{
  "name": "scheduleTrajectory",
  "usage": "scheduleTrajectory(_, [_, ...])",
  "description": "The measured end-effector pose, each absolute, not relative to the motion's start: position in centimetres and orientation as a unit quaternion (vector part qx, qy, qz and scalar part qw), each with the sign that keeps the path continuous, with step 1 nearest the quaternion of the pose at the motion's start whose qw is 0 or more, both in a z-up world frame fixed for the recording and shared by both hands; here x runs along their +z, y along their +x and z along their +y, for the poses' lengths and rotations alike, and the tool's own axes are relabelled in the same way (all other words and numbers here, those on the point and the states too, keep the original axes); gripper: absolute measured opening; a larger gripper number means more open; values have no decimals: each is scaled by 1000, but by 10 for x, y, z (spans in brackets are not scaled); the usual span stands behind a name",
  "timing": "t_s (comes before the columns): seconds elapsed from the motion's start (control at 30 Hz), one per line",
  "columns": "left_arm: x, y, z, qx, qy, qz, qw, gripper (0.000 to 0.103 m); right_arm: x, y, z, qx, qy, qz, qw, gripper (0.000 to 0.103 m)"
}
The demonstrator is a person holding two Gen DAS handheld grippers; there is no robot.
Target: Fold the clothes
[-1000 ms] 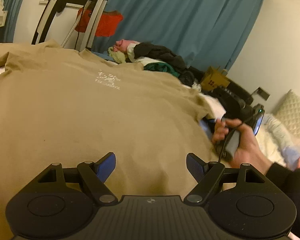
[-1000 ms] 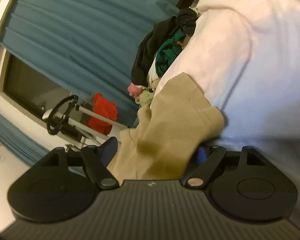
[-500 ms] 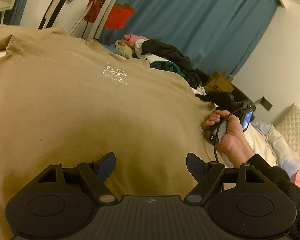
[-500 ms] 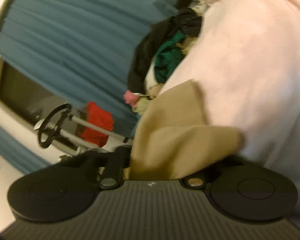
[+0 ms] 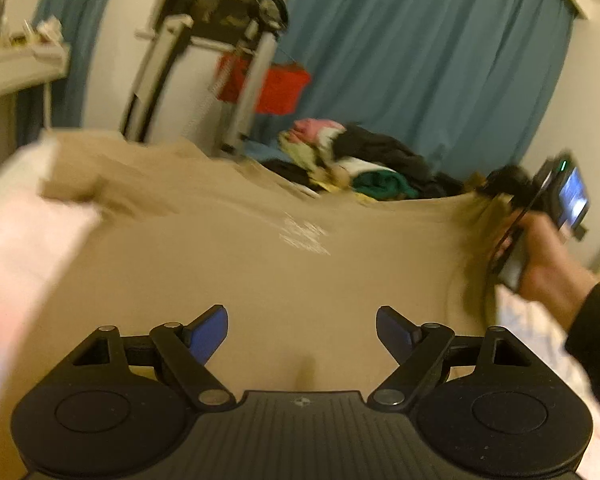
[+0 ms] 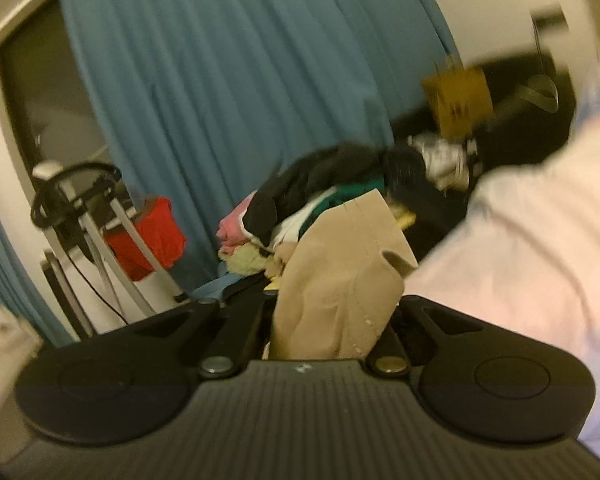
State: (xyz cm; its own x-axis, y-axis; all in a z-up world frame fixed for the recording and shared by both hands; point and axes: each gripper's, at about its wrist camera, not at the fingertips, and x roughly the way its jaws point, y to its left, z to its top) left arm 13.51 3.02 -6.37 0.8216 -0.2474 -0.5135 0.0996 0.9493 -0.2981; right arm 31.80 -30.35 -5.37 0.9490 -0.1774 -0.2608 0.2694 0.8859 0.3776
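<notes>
Fabric of the tan shirt (image 6: pixel 340 280) is pinched between the closed jaws of the right gripper (image 6: pixel 332 320); its body (image 5: pixel 260 272) is spread beyond the wide-open, empty left gripper (image 5: pixel 302 332).

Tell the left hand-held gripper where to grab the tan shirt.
Probably the near hem of the tan shirt, straight ahead between the open left hand-held gripper fingers, coming in low from the near side. The right hand-held gripper already pinches the right corner, lifting it, so a matching hem hold would keep it taut.
</notes>
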Motion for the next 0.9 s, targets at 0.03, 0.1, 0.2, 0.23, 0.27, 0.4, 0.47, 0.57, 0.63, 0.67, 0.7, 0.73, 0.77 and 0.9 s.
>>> scheduleTrajectory(0.03, [-59, 134, 36, -80, -121, 282, 948, 85, -43, 318, -284, -119, 181, 107, 970, 9])
scheduleTrajectory(0.1, [-53, 131, 51, -62, -106, 280, 952, 85, -26, 321, -241, -121, 119, 104, 980, 9])
scheduleTrajectory(0.2, [-49, 129, 77, -33, -101, 272, 956, 85, -29, 330, -169, -104, 27, 112, 988, 9])
scheduleTrajectory(0.23, [-49, 131, 85, -26, -107, 272, 956, 85, -33, 334, -145, -95, -1, 115, 989, 9])
scheduleTrajectory(0.27, [-49, 133, 93, -19, -113, 272, 955, 86, -40, 339, -123, -83, -19, 121, 989, 9])
scheduleTrajectory(0.4, [-53, 145, 121, -8, -147, 276, 950, 86, -91, 359, -45, -39, -97, 162, 981, 9])
scheduleTrajectory(0.47, [-59, 152, 129, 0, -154, 282, 947, 86, -113, 368, -24, -18, -108, 182, 977, 9])
scheduleTrajectory(0.57, [-71, 162, 132, -3, -159, 294, 942, 86, -129, 383, -14, 1, -108, 209, 972, 11])
scheduleTrajectory(0.63, [-78, 171, 132, -11, -160, 302, 940, 86, -134, 391, -12, 18, -103, 228, 968, 11])
scheduleTrajectory(0.67, [-82, 174, 130, -10, -159, 305, 939, 86, -133, 395, -14, 29, -97, 240, 966, 22])
scheduleTrajectory(0.7, [-86, 177, 128, -9, -158, 309, 938, 86, -130, 395, -17, 42, -86, 250, 964, 52])
scheduleTrajectory(0.73, [-89, 178, 125, -9, -159, 314, 936, 86, -124, 390, -21, 53, -70, 251, 964, 71])
scheduleTrajectory(0.77, [-92, 180, 123, -10, -161, 318, 934, 86, -117, 383, -25, 65, -54, 250, 965, 97])
scheduleTrajectory(0.9, [-97, 182, 115, -14, -164, 328, 930, 86, -82, 341, -39, 100, -4, 236, 967, 103])
